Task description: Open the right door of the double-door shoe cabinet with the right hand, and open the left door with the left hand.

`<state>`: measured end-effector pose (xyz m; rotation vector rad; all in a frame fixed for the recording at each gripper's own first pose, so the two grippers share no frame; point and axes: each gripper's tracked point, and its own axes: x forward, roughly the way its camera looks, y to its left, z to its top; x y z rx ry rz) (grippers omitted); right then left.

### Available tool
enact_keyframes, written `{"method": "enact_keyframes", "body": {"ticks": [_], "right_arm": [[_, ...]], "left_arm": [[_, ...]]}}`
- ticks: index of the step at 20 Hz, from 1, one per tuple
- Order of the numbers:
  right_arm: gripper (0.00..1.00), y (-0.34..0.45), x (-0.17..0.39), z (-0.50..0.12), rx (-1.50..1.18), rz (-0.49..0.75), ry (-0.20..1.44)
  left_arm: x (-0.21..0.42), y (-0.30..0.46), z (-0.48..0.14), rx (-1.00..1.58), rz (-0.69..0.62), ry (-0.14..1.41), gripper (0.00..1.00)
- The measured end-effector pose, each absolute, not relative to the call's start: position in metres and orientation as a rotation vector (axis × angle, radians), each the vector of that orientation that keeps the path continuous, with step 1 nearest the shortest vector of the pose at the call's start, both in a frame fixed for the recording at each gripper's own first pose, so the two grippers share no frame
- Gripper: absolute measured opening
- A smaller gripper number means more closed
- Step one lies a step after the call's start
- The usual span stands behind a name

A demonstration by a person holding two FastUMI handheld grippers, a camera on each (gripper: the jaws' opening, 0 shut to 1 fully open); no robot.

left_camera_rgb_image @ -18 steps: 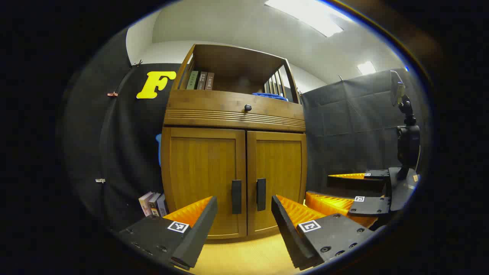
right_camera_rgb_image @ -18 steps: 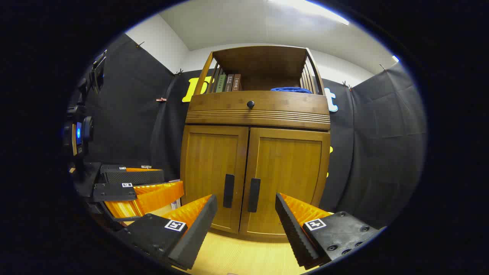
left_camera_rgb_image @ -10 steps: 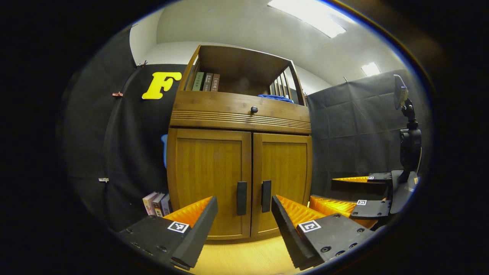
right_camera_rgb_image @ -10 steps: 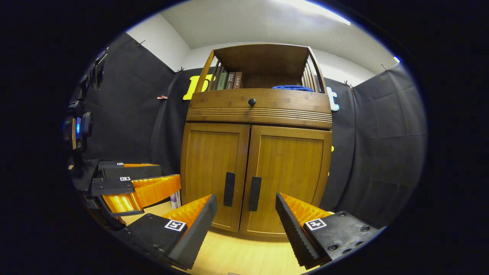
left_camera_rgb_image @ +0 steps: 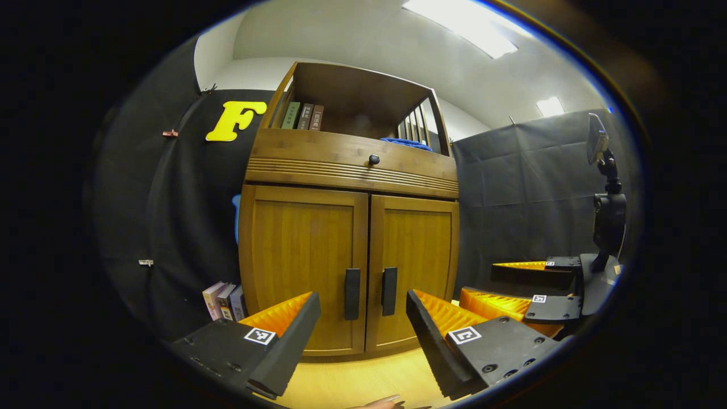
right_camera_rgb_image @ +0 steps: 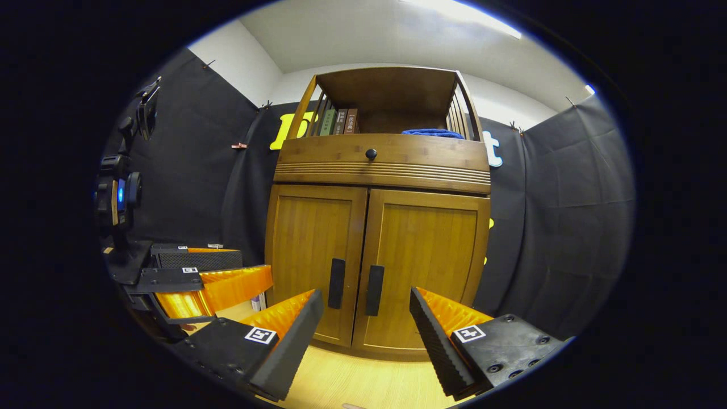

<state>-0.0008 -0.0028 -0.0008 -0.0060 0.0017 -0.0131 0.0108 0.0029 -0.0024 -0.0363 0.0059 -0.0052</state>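
Observation:
The wooden shoe cabinet stands straight ahead with both doors shut. In the left gripper view its left door (left_camera_rgb_image: 301, 261) and right door (left_camera_rgb_image: 417, 255) meet at two dark vertical handles (left_camera_rgb_image: 352, 286) (left_camera_rgb_image: 389, 283). My left gripper (left_camera_rgb_image: 362, 298) is open, a short way in front of the handles and touching nothing. The right gripper (left_camera_rgb_image: 477, 279) shows open at the lower right. In the right gripper view the doors (right_camera_rgb_image: 315, 255) (right_camera_rgb_image: 431, 261) and handles (right_camera_rgb_image: 337, 275) (right_camera_rgb_image: 374, 282) lie ahead of my open right gripper (right_camera_rgb_image: 366, 294). The left gripper (right_camera_rgb_image: 255, 267) is at the lower left.
Above the doors is a drawer with a round knob (left_camera_rgb_image: 374, 159). The open shelf over it holds books (left_camera_rgb_image: 301, 116) and a blue cloth (left_camera_rgb_image: 406, 142). More books (left_camera_rgb_image: 224, 301) stand on the floor left of the cabinet. A camera stand (left_camera_rgb_image: 608, 216) is at the right. The floor (left_camera_rgb_image: 363, 380) is pale wood.
Both views have drifted a little, and the cabinet sits slightly further left in each. The doors stay shut and both grippers stay open.

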Motion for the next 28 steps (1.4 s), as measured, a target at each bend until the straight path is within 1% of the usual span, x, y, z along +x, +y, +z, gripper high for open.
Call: {"method": "enact_keyframes", "body": {"ticks": [5,6,9,10,11,13,14,17,18,21,22,24,28], "right_arm": [[0.97,-0.003,0.000,-0.001,-0.013,-0.006,0.000],[0.97,-0.003,0.000,-0.001,-0.014,-0.005,-0.001],[0.97,-0.002,-0.001,-0.002,-0.007,-0.002,0.006],[0.97,-0.003,-0.001,-0.001,-0.003,-0.003,0.009],[0.96,-0.003,-0.001,-0.001,-0.001,-0.004,0.009],[0.97,-0.003,0.000,-0.002,-0.001,-0.005,0.010],[0.97,-0.003,0.000,-0.002,-0.003,-0.004,0.010],[0.97,-0.003,0.000,-0.001,-0.006,-0.006,0.008],[0.97,-0.003,0.000,-0.001,-0.007,-0.008,0.007],[0.97,-0.004,0.001,-0.002,-0.008,-0.015,0.006],[0.97,-0.004,0.002,-0.002,-0.008,-0.017,0.007],[0.97,-0.004,0.003,-0.003,-0.008,-0.019,0.015],[0.97,-0.004,0.004,-0.004,-0.004,-0.023,0.025]], "left_arm": [[0.011,0.004,-0.001,-0.021,0.004,-0.004,0.94],[0.012,0.004,-0.001,-0.024,0.006,-0.004,0.96],[0.015,0.004,-0.004,-0.030,0.004,0.008,0.96],[0.017,0.005,-0.005,-0.031,0.003,0.011,0.94],[0.017,0.005,-0.005,-0.030,0.002,0.013,0.94],[0.019,0.005,-0.005,-0.030,0.002,0.010,0.94],[0.019,0.005,-0.004,-0.030,0.001,0.008,0.92],[0.018,0.004,-0.002,-0.026,-0.002,-0.001,0.92],[0.018,0.004,-0.001,-0.024,-0.004,-0.004,0.94],[0.018,0.004,-0.002,-0.025,-0.013,-0.008,0.94],[0.017,0.004,-0.002,-0.024,-0.015,-0.007,0.96],[0.019,0.005,-0.003,-0.026,-0.019,-0.006,0.94],[0.022,0.009,-0.005,-0.035,-0.024,0.000,0.94]]}}
